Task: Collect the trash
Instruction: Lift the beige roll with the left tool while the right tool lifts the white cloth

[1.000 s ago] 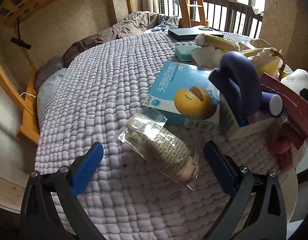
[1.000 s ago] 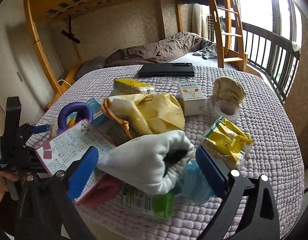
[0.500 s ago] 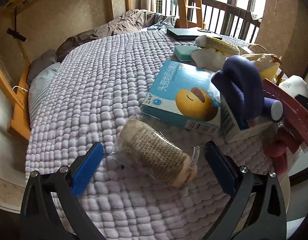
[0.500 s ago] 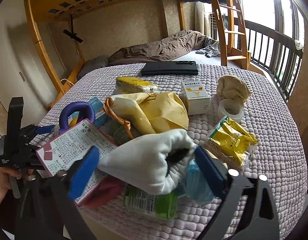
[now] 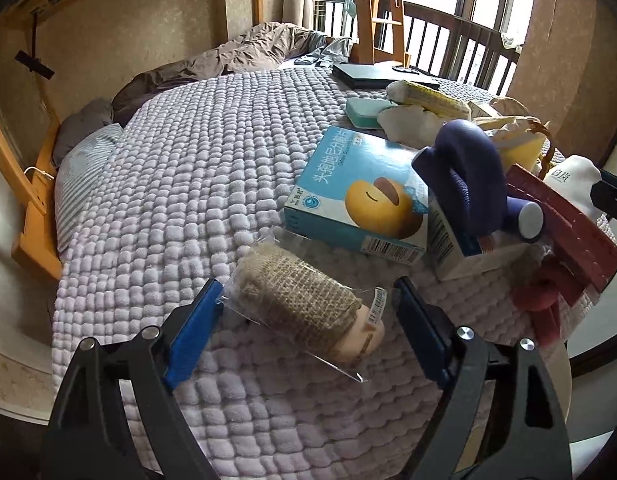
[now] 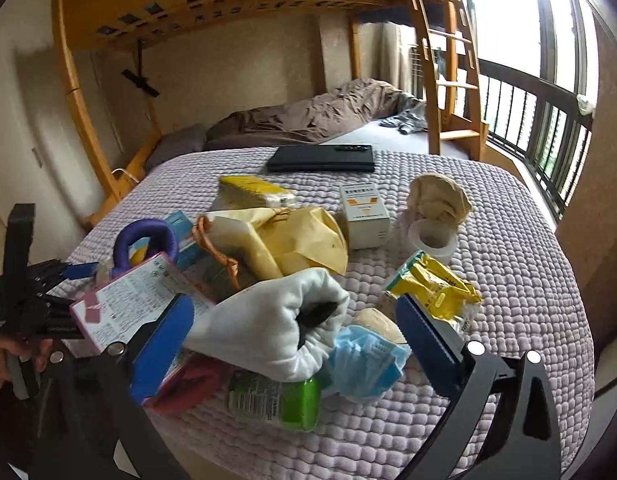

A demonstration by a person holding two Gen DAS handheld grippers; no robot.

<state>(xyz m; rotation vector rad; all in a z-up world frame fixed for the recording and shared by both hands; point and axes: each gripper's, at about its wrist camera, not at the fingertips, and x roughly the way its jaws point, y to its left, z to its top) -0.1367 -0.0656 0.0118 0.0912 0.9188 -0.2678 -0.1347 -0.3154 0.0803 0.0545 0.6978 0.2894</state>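
In the left wrist view a beige bandage roll in clear wrap point(image 5: 308, 304) lies on the lilac quilted cover point(image 5: 196, 184). My left gripper point(image 5: 304, 344) is open with its blue jaws on either side of the roll, not closed on it. In the right wrist view my right gripper point(image 6: 292, 344) is open around a white cloth pouch point(image 6: 268, 320). A blue face mask point(image 6: 364, 364), a green bottle point(image 6: 276, 400) and a yellow snack wrapper point(image 6: 432, 292) lie near it. The left gripper also shows at the left edge of the right wrist view point(image 6: 36, 304).
A blue medicine box point(image 5: 360, 192), a purple handle point(image 5: 468, 176) and a red-edged box point(image 5: 564, 224) lie right of the roll. A yellow paper bag point(image 6: 284, 236), white box point(image 6: 364, 216), tape roll point(image 6: 432, 240), crumpled paper point(image 6: 436, 196) and black case point(image 6: 320, 158) lie farther back.
My left gripper has moved forward and its jaws have come closer around the bandage roll. My right gripper has edged closer to the white pouch.
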